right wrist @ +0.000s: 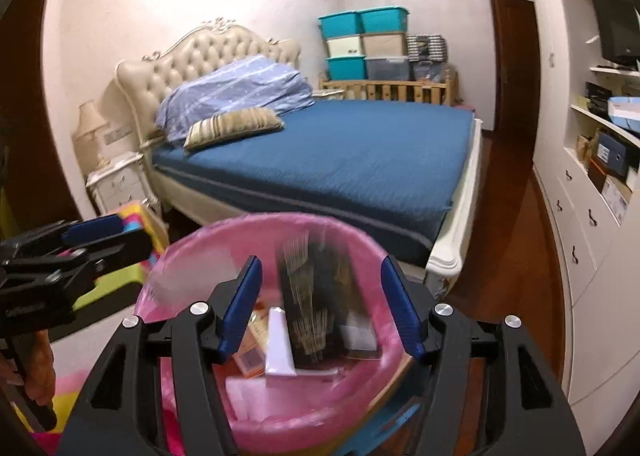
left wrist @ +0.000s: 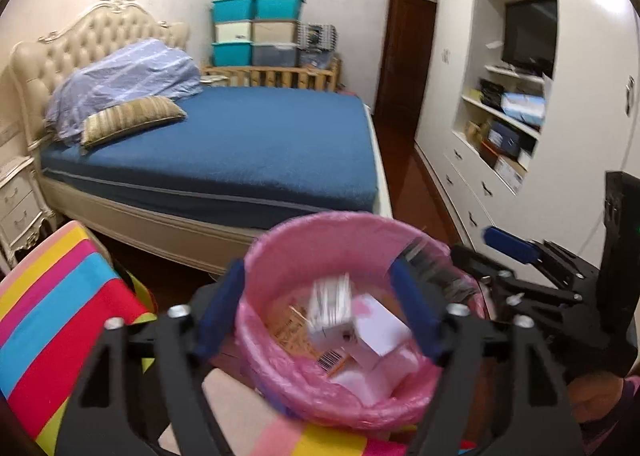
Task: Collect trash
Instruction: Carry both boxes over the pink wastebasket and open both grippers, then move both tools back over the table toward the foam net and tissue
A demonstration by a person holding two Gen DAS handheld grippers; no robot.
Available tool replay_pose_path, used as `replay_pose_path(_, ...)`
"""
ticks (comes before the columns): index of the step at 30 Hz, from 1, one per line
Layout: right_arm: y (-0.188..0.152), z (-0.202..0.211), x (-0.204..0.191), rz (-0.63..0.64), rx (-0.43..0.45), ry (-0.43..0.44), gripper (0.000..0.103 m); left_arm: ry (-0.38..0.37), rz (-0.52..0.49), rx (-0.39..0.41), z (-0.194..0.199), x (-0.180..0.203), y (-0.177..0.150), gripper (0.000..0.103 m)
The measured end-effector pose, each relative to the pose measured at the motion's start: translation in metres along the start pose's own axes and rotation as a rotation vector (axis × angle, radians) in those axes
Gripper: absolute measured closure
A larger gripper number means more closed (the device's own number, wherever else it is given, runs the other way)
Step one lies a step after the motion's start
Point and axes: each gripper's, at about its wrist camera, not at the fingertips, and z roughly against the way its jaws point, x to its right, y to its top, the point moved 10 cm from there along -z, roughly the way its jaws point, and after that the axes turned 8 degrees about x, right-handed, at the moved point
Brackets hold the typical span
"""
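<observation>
A bin lined with a pink bag (left wrist: 280,252) sits just below both grippers; it also shows in the right wrist view (right wrist: 208,244). My left gripper (left wrist: 320,308) is open over it, and a blurred white box (left wrist: 330,310) is in mid-air between its fingers, not touched by them. My right gripper (right wrist: 320,308) is open over the bin, with a blurred dark patterned pack (right wrist: 316,296) free between its fingers. White boxes (left wrist: 380,332), a white tube (right wrist: 278,344) and orange packaging (right wrist: 252,360) lie inside the bin.
A bed with a blue cover (left wrist: 248,140) stands behind the bin. A rainbow-striped stool (left wrist: 52,296) is at the left. A white wardrobe with shelves and drawers (left wrist: 500,144) lines the right. A white nightstand (right wrist: 120,180) stands beside the bed. Dark wooden floor (right wrist: 512,248) lies between bed and wardrobe.
</observation>
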Motion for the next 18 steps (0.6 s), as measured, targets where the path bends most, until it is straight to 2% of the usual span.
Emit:
replay_pose_path(4,0.001,0.019,0.01,-0.018,0.018,-0.019,0.042,0.065,0.019,0.003,0.023,-0.02,-0.007,0.019)
replay_pose_path(6,-0.004,0.028,0.01,-0.037,0.013,-0.022,0.04,0.095,0.031,0.011,0.043,-0.035,-0.013,0.012)
replay_pose_path(9,-0.015,0.044,0.001,-0.053,0.003,-0.026,0.03,0.161,0.044,0.018,0.077,-0.062,-0.027,0.005)
replay_pose_path(11,-0.022,0.052,-0.009,-0.047,-0.004,-0.01,0.029,0.196,0.049,0.012,0.102,-0.078,-0.039,0.005)
replay_pose_path(18,-0.033,0.068,-0.086,0.016,-0.032,0.107,0.025,0.32,0.005,0.032,0.184,-0.12,-0.067,0.005)
